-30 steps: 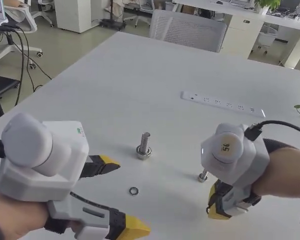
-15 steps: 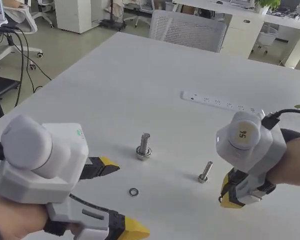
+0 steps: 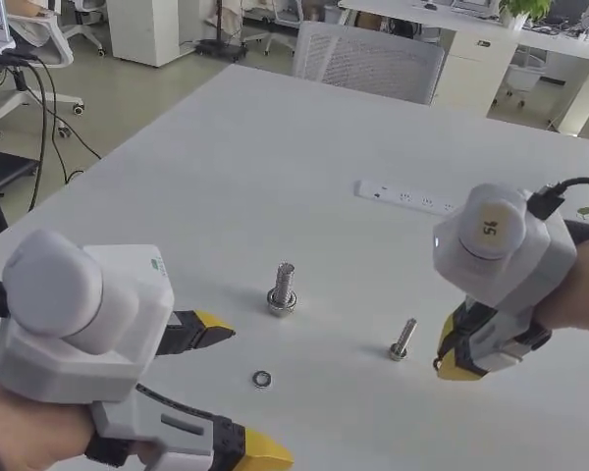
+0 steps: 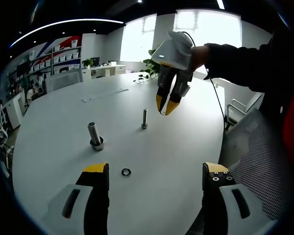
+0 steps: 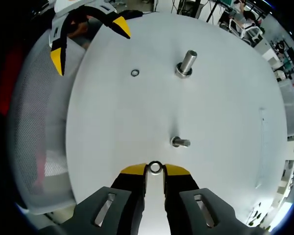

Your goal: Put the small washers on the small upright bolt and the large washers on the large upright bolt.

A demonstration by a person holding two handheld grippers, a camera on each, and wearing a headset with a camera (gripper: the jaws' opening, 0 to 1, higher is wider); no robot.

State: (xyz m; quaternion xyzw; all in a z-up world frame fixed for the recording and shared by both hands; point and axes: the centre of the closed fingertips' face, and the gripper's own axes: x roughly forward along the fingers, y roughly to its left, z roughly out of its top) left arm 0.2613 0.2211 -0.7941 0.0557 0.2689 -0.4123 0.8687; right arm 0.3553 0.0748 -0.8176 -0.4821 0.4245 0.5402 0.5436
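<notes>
Left claw: gaping, empty.
Right claw: we see a washer pinched.
Power strip: beyond large bolt.

Large bolt left of small bolt, washer before both

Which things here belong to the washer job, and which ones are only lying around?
For the job:
large bolt
small bolt
loose washer on the table
held washer in the right gripper

Only lying around:
power strip
mesh chair
</notes>
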